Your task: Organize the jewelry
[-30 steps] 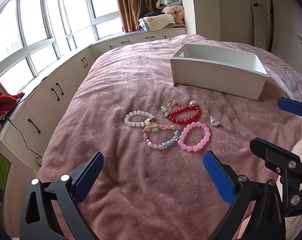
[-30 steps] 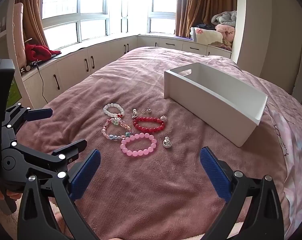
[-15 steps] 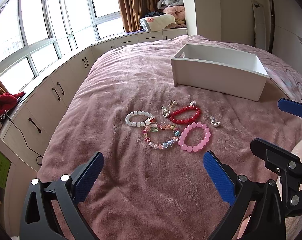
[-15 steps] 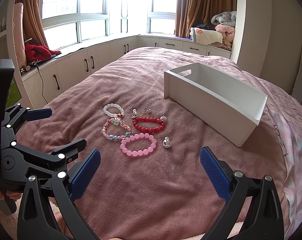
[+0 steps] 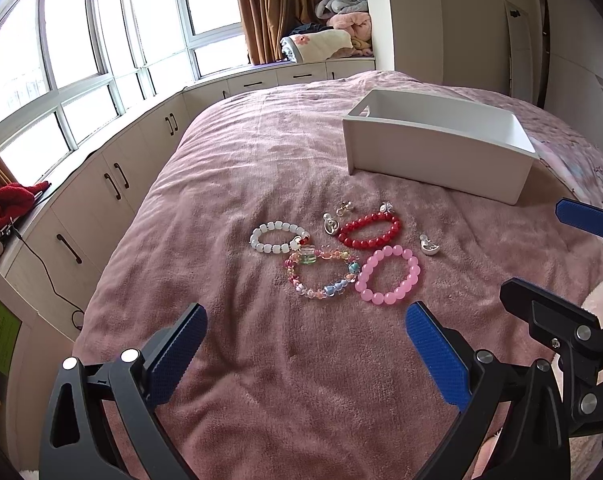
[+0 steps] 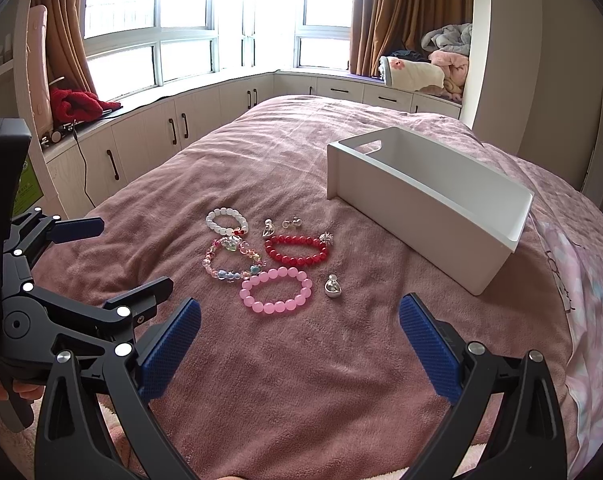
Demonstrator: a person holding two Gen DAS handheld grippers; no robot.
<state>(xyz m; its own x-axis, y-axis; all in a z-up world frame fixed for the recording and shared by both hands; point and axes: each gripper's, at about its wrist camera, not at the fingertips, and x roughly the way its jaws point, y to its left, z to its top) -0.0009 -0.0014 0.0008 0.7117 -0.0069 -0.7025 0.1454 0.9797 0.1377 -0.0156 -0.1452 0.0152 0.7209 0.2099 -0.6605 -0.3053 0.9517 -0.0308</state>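
Several bracelets lie together on the pink bedspread: a white one (image 5: 278, 237) (image 6: 226, 220), a red one (image 5: 368, 231) (image 6: 296, 250), a pink one (image 5: 387, 275) (image 6: 276, 290) and a multicoloured one (image 5: 321, 273) (image 6: 231, 261). Small silver charms (image 5: 429, 245) (image 6: 333, 287) lie beside them. A white open box (image 5: 437, 144) (image 6: 433, 200) stands behind the jewelry. My left gripper (image 5: 305, 352) is open and empty, short of the bracelets. My right gripper (image 6: 299, 348) is open and empty, also short of them.
The bed's left edge (image 5: 113, 264) drops toward low white cabinets (image 5: 101, 196) under the windows. A red cloth (image 6: 75, 104) lies on the window ledge. Folded blankets (image 5: 333, 36) are piled at the far corner. A patterned sheet (image 6: 585, 320) covers the bed's right side.
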